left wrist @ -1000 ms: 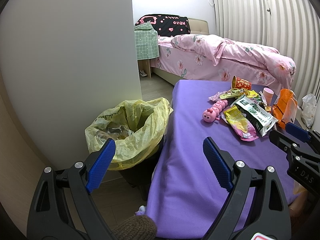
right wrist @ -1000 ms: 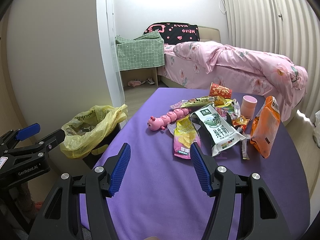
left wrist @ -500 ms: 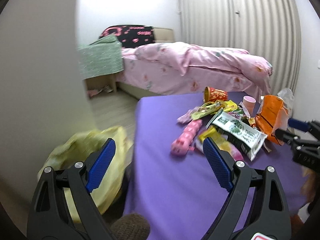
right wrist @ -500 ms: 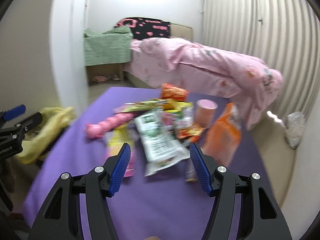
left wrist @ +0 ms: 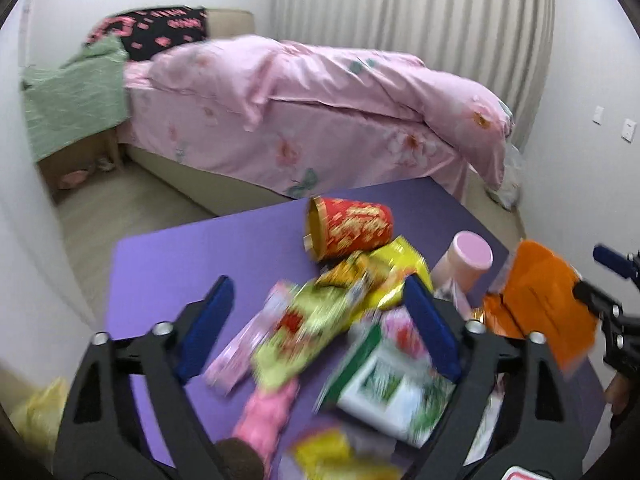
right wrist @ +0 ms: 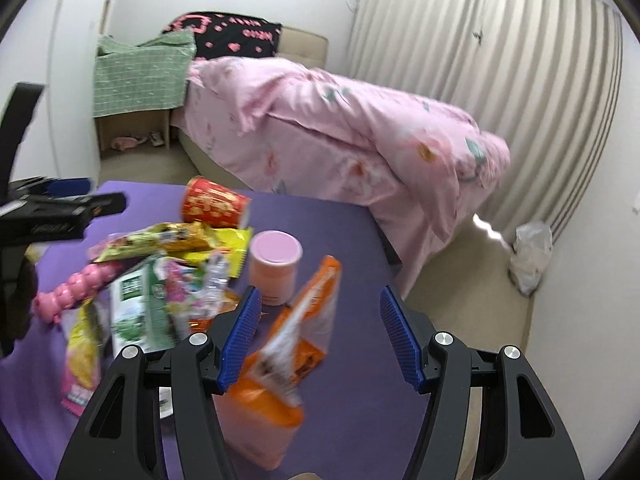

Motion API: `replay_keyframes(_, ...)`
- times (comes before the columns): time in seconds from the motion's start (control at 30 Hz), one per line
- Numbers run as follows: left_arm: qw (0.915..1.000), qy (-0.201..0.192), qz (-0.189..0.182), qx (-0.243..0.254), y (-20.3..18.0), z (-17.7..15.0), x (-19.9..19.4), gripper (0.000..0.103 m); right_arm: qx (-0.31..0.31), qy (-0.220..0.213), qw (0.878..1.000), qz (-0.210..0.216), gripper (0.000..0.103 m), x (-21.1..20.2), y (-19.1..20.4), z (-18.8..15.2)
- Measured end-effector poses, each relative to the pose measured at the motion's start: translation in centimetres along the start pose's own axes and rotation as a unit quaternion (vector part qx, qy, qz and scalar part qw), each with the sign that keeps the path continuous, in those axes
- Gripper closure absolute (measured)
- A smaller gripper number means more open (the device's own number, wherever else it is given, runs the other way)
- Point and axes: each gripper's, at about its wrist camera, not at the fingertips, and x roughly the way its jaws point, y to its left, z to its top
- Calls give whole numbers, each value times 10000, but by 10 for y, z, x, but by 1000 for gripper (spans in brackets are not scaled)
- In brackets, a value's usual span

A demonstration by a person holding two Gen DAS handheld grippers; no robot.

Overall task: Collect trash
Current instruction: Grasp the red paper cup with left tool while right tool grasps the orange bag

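Observation:
A heap of snack wrappers lies on the purple table. In it are a red paper cup on its side, a green-white pouch and an orange bag. My left gripper is open and hovers over the wrappers. My right gripper is open, with the orange bag between its fingers, untouched. The heap also shows in the right wrist view, with the red cup.
A pink caterpillar toy and a pink-lidded jar sit among the wrappers. A bed with a pink duvet stands behind the table. A bit of the yellow bin bag shows at the lower left. A white bag lies on the floor.
Both grippers have swung right and forward over the table. The left one left the bin and now hovers over the wrappers. The right one has come up to the orange bag.

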Motion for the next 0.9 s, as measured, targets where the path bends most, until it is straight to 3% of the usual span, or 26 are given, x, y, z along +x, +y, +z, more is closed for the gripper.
replay_keyframes(0.27, 9965, 644, -351, -393, 10, 43, 96, 36, 216, 435, 9985, -243, 45, 23, -7, -19)
replay_keyframes(0.33, 9950, 821, -371, -422, 7, 43, 112, 47, 333, 572, 9976, -197, 45, 29, -10, -26)
replay_keyframes(0.4, 9943, 888, -412, -415, 5, 43, 117, 69, 428, 670, 9968, -112, 45, 32, -13, -32)
replay_keyframes(0.57, 9949, 688, -624, -393, 1, 43, 97, 88, 490, 768, 9958, 70, 49, 34, -14, -45)
replay_keyframes(0.63, 9956, 598, -628, -363, -1, 48, 85, 96, 638, 782, 9944, 326, 70, 34, -16, -48)
replay_keyframes(0.67, 9958, 551, -640, -358, -1, 50, 78, 100, 780, 769, 9923, 572, 75, 34, -19, -50)
replay_keyframes(0.7, 9963, 478, -637, -336, -1, 53, 68, 100, 921, 705, 9898, 824, 83, 32, -21, -51)
replay_keyframes(0.77, 9970, 346, -653, -248, -4, 56, 50, 100, 1174, 565, 9838, 1230, 90, 27, -27, -51)
replay_keyframes(0.9, 9969, 170, -752, -124, -8, 52, 7, 100, 1174, 474, 9835, 1289, 94, 14, -23, -47)
